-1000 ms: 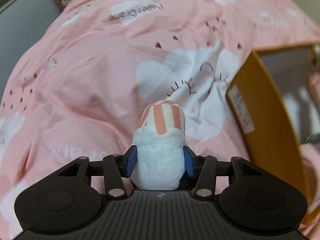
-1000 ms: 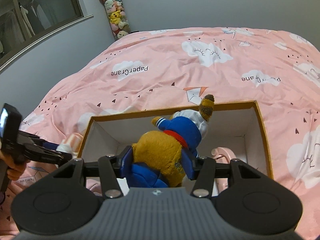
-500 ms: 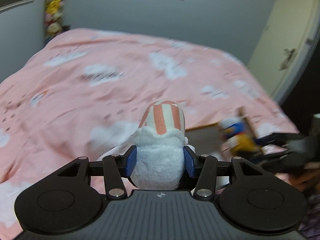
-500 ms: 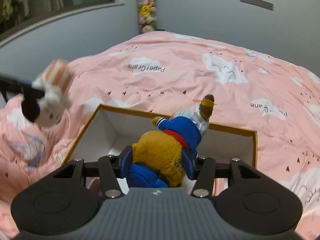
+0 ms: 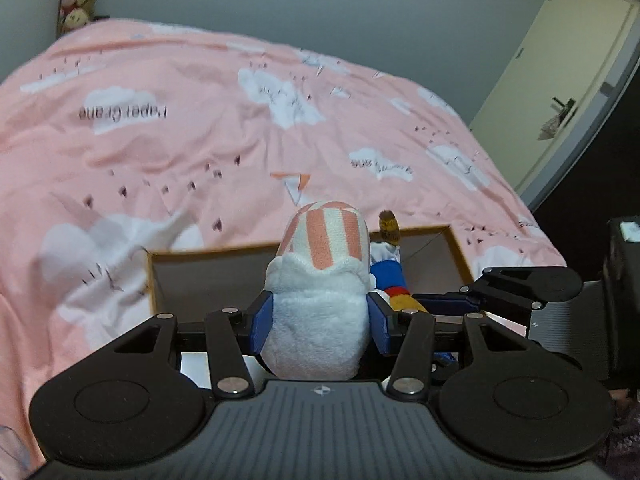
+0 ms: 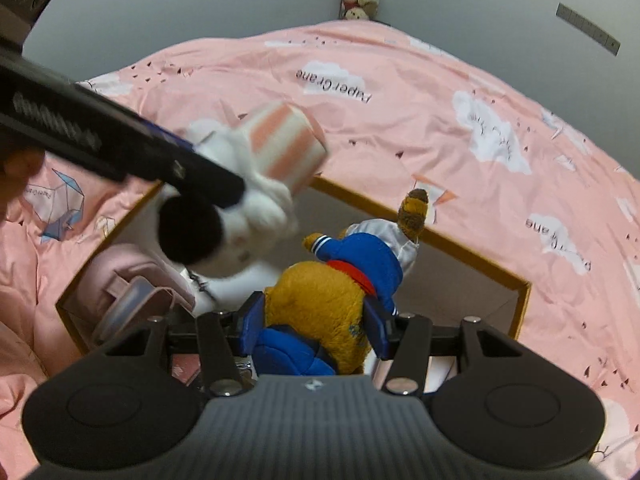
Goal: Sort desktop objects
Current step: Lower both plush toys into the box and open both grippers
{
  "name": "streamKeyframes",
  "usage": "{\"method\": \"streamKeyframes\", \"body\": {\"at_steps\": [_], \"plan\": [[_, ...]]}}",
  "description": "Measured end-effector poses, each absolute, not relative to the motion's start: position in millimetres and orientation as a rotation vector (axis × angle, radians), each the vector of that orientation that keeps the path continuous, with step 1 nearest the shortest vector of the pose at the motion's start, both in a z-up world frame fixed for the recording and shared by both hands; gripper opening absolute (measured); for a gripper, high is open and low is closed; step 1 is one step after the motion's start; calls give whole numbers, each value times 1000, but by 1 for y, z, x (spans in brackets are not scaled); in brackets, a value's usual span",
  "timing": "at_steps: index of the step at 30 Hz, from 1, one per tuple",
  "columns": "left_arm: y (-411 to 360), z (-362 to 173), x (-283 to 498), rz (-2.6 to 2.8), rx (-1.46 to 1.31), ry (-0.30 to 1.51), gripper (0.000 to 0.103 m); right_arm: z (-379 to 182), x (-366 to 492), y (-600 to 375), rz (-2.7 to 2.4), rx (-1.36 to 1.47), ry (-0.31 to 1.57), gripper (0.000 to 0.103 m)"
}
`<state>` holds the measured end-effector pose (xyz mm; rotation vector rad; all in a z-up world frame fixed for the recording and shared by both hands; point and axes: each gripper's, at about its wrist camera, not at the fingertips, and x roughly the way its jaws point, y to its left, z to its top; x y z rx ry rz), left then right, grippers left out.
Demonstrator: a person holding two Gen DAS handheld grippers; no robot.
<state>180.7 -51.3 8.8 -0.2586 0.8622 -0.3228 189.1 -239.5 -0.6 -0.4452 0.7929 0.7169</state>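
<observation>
The fluffy white plush [image 5: 316,312] with a pink-striped cap was clenched in the left gripper [image 5: 318,322], held over the box [image 6: 460,248], cap pointing away. The right gripper [image 6: 312,330] grasped a furry brown plush [image 6: 320,300] in blue, head pointing away, beside it. A pink item [image 6: 132,280] lay inside the box on the pink bedspread [image 5: 180,152].

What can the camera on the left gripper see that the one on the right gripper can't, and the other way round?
Only the left wrist view shows a pale door at the far right.

Only the right wrist view shows the pink bag lying inside the box, and the white plush's black patch.

Both show the pink cloud-print bedspread, the yellow-edged box, the white plush with an orange-striped end clamped in the left gripper, and the yellow-brown plush in blue clamped in the right gripper, both held over the box.
</observation>
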Motion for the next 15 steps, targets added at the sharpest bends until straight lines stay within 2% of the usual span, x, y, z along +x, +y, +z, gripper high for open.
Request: {"method": "streamKeyframes", "body": {"at_steps": [15], "plan": [[-67, -47, 195, -281, -236, 1036, 60, -42, 199, -234, 702, -529, 906, 56]]}}
